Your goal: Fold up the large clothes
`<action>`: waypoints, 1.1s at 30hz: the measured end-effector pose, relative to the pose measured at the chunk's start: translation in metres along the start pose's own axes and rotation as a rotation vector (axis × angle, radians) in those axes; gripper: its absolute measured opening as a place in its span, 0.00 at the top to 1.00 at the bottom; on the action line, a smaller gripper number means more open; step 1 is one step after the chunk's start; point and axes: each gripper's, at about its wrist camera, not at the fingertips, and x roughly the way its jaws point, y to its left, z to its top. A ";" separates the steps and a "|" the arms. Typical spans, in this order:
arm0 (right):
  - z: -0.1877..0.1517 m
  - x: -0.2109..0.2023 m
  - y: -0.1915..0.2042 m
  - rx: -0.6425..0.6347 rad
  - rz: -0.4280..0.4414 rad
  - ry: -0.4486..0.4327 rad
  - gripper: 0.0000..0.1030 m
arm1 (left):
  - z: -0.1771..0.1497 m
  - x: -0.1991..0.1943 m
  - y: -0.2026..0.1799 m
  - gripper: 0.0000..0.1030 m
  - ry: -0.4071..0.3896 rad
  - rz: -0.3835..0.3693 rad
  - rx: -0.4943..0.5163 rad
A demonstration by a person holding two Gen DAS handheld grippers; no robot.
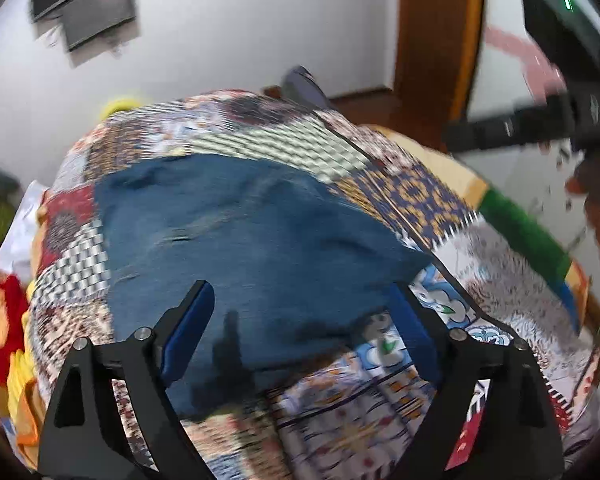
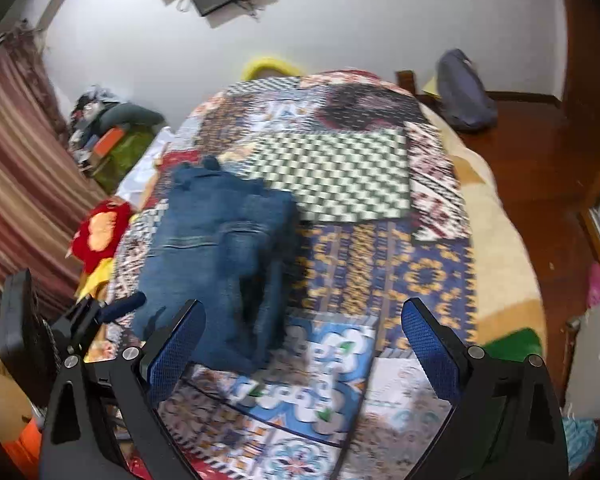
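Folded blue jeans lie on a bed under a patchwork quilt. My left gripper hangs open just above the near edge of the jeans, its blue pads wide apart and clear of the cloth. In the right wrist view the jeans sit left of centre as a doubled bundle on the quilt. My right gripper is open over bare quilt, to the right of the jeans' near end, with nothing between its pads. One of the left gripper's fingers shows at the jeans' left edge.
A red and yellow plush cushion lies at the bed's left side by a striped curtain. Clutter piles in the far left corner. A grey backpack stands on the wooden floor to the right. A green cloth lies at the bed's right edge.
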 end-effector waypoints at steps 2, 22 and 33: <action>0.002 0.005 0.015 -0.028 0.023 0.004 0.05 | -0.002 -0.018 0.026 0.06 -0.025 0.045 -0.030; -0.030 0.140 0.046 -0.138 0.038 0.296 0.04 | -0.089 0.024 0.128 0.00 0.191 0.077 -0.241; -0.036 0.123 0.006 -0.132 -0.098 0.241 0.03 | -0.131 0.037 0.141 0.00 0.349 0.218 -0.201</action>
